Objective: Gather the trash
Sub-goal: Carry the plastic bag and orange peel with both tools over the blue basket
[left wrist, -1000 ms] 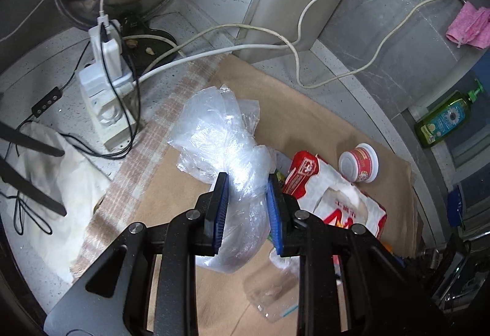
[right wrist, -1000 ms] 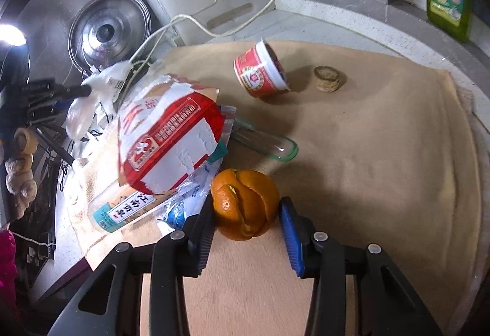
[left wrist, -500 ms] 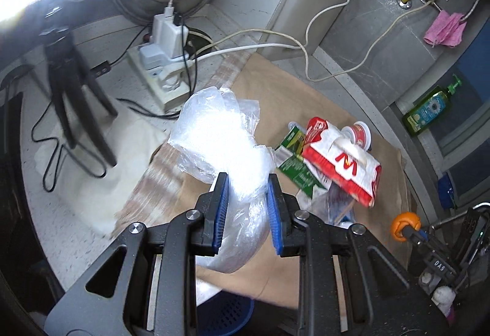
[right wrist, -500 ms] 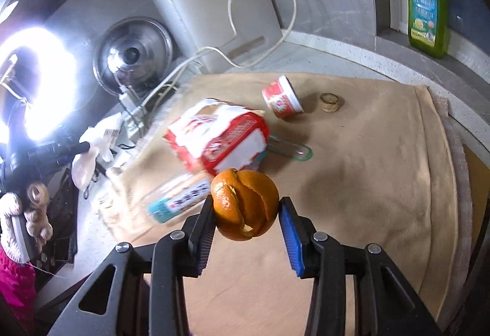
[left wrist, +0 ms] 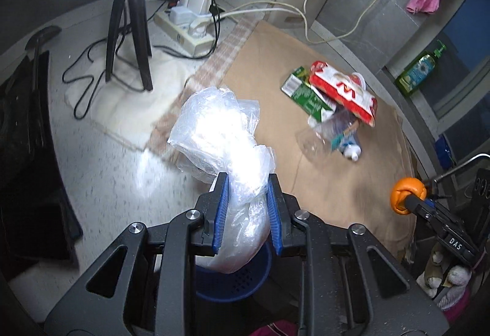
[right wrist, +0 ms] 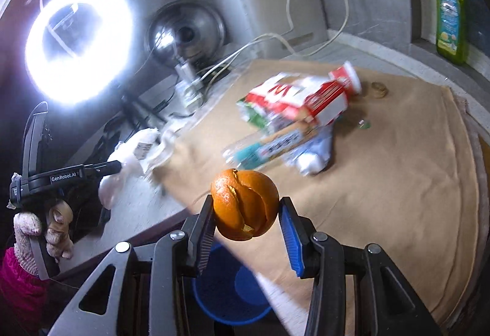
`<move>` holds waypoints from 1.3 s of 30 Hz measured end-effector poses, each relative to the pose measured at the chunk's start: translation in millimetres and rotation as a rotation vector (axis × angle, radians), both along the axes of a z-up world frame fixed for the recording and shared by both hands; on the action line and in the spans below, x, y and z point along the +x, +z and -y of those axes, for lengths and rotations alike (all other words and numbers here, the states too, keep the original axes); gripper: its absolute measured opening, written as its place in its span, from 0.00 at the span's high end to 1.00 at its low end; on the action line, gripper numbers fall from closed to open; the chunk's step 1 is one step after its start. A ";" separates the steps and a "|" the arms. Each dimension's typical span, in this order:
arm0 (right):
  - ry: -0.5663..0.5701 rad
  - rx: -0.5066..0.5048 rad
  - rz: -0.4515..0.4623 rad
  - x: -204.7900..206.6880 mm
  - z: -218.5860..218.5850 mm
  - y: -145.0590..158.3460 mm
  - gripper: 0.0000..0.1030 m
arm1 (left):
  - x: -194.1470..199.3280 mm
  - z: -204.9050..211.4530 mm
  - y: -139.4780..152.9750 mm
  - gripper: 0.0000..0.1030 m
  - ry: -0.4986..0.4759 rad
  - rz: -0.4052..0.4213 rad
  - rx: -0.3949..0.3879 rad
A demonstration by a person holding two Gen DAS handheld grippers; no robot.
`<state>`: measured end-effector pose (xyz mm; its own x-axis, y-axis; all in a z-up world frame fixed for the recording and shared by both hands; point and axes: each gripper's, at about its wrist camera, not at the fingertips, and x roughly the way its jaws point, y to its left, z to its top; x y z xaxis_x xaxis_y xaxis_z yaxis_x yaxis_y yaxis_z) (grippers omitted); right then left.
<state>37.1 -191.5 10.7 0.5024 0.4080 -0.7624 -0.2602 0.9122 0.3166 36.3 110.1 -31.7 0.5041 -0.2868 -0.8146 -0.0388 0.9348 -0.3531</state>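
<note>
Left tongs [left wrist: 246,198] pinch a plastic bag [left wrist: 223,134]; right tongs [right wrist: 245,222] pinch orange peel [right wrist: 245,204], both above the blue bin [right wrist: 226,293]. Neither is dropped yet. A carton [left wrist: 343,91] and bottle [left wrist: 324,140] lie ahead on the worktop [left wrist: 337,183].

A speckled table [left wrist: 101,170], covered by a tan cloth [right wrist: 398,183], is lit by a ring light [right wrist: 78,42]; grey walls [left wrist: 361,8] are seen behind.
</note>
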 end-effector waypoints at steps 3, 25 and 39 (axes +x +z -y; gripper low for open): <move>0.024 -0.007 -0.019 -12.8 -12.9 -8.5 0.59 | -20.3 2.1 -6.4 0.77 -0.011 -0.016 -0.016; 0.138 -0.109 -0.198 -80.9 -71.3 -97.4 0.59 | -99.4 42.2 -104.1 0.77 -0.149 -0.217 0.010; 0.146 -0.181 -0.285 -90.4 -80.7 -158.7 0.59 | -112.3 56.8 -167.5 0.77 -0.201 -0.329 0.057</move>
